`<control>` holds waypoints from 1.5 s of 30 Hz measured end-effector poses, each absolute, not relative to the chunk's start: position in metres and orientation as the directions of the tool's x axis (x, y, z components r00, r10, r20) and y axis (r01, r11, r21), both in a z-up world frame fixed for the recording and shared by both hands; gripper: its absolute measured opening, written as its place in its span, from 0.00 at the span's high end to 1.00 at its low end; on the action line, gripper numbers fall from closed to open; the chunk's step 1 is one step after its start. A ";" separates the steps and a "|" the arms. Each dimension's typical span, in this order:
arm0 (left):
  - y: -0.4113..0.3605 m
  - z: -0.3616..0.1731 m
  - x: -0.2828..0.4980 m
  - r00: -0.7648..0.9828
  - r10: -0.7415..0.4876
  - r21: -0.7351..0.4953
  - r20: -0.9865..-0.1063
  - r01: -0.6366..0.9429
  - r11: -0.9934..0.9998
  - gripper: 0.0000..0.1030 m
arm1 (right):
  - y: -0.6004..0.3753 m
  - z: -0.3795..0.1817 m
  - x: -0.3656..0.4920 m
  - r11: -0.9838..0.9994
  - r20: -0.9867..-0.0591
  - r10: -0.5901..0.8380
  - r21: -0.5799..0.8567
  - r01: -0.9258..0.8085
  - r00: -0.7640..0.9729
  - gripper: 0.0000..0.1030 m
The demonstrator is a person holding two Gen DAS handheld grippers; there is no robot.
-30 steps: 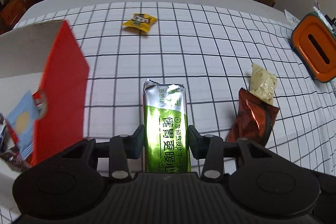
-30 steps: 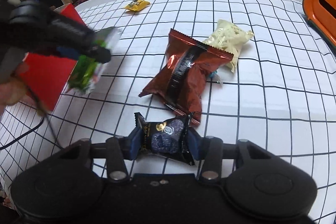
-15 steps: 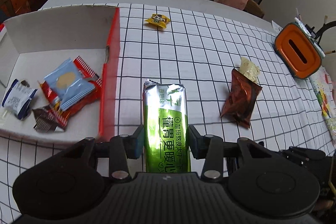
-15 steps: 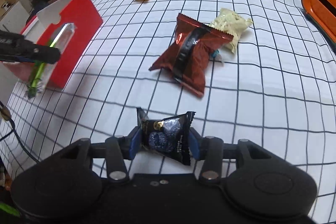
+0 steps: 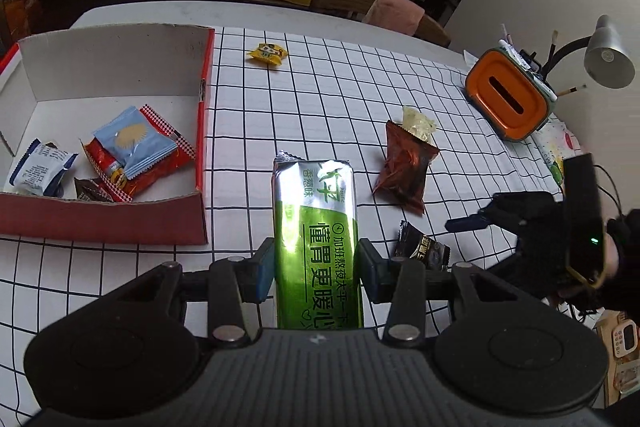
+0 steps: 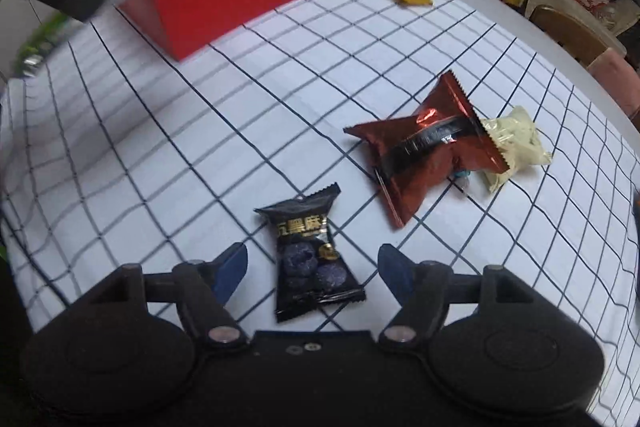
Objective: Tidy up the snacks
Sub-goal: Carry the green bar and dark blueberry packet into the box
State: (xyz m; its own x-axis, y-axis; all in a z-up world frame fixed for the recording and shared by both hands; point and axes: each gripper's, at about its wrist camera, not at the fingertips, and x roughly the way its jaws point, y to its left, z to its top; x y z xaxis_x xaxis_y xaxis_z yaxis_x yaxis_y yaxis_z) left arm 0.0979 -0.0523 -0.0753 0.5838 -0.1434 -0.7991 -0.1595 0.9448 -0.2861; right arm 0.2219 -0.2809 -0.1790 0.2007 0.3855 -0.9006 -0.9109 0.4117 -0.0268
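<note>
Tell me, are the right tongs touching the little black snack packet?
Apart. In the right wrist view the right tongs are opening, and the black snack packet lies on the tablecloth between them with checked cloth showing on both sides.

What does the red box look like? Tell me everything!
The red box is open cardboard, red outside and plain white inside, with low walls and a taller back wall. It sits flat on the checked cloth, left of the green packet. Several snack packets lie inside, including a light blue one on a red one. Neither gripper touches it.
</note>
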 end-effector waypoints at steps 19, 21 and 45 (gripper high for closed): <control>-0.040 -0.084 0.087 0.572 -0.124 -0.282 -0.811 -0.196 0.939 0.59 | -0.271 -0.190 0.219 0.467 -0.896 0.399 0.017 -0.884 0.193 0.70; -0.038 -0.083 0.086 0.573 -0.123 -0.279 -0.810 -0.192 0.941 0.59 | -0.270 -0.183 0.215 0.487 -0.888 0.410 0.022 -0.873 0.206 0.70; 0.063 -0.031 0.065 0.665 -0.025 -0.178 -0.746 -0.164 0.970 0.59 | -0.167 -0.055 0.155 0.639 -0.733 0.543 0.045 -0.768 0.410 0.70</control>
State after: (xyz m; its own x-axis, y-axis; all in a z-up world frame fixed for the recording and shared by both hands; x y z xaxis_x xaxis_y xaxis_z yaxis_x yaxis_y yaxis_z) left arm 0.0645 0.0631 -0.0315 0.6654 -0.0247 -0.7460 -0.1640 0.9702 -0.1784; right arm 0.1552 -0.1673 -0.0553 0.4098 0.5434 -0.7327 -0.7676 0.6394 0.0449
